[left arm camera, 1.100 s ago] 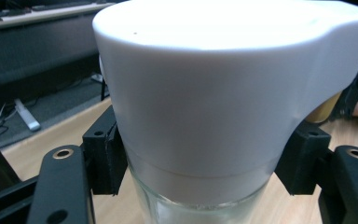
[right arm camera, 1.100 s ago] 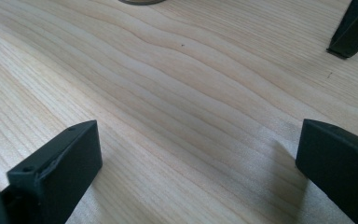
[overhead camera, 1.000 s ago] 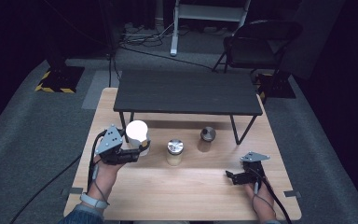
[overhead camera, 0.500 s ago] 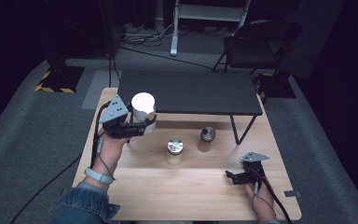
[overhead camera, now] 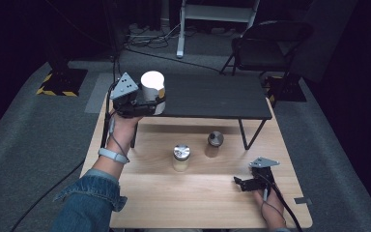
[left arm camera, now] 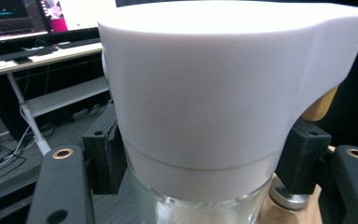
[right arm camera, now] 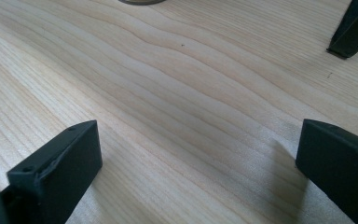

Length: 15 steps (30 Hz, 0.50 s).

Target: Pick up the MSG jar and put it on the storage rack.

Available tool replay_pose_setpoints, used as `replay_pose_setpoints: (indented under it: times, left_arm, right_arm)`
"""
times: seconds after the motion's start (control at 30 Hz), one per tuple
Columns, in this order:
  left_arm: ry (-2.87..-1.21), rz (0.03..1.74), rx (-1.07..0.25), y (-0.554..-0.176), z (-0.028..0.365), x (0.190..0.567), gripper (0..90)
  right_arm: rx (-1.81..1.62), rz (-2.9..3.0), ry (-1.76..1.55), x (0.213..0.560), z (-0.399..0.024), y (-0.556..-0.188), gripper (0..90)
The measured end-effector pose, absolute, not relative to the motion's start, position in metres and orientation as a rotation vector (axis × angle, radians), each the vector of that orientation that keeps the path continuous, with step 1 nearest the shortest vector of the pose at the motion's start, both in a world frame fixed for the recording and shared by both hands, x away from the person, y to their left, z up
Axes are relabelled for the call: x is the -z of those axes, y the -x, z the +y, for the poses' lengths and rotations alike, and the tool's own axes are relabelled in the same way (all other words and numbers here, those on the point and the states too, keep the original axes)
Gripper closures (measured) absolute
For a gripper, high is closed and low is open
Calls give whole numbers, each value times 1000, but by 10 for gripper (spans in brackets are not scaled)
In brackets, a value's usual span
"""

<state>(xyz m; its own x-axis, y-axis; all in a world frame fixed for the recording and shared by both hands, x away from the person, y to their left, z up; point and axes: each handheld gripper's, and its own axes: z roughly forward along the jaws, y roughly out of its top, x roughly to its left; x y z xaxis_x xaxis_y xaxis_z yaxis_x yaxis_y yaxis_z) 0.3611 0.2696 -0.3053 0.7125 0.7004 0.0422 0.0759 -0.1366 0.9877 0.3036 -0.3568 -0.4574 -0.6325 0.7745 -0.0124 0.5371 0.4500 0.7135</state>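
Jar with white lid (overhead camera: 152, 92): held aloft at the dark shelf's (overhead camera: 212, 96) left end, clamped in the left gripper (overhead camera: 142, 107). Left gripper view adds a glass body below the lid (left arm camera: 205, 93). Right gripper (overhead camera: 244, 182): jaws spread wide, holding nothing, low over the tabletop (overhead camera: 198, 198). Two small jars (overhead camera: 181, 157) stand mid-tabletop.

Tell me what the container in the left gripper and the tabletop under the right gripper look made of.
Container: the white cap looks like matte moulded plastic, smooth and opaque with a seam line; the body below looks like clear glass, see-through and glossy, though clear plastic is possible. Tabletop: pale wood or wood-look laminate, with wavy grain lines and a low sheen.
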Motion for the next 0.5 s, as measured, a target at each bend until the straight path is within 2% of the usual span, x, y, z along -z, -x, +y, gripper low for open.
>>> replay_pose_setpoints:
  times: [0.5]
  left_arm:
    - [-1632, 684, -604, -381, 263, 318, 302]
  right_arm:
    - [-985, 2369, -1116, 457, -357, -304, 1]
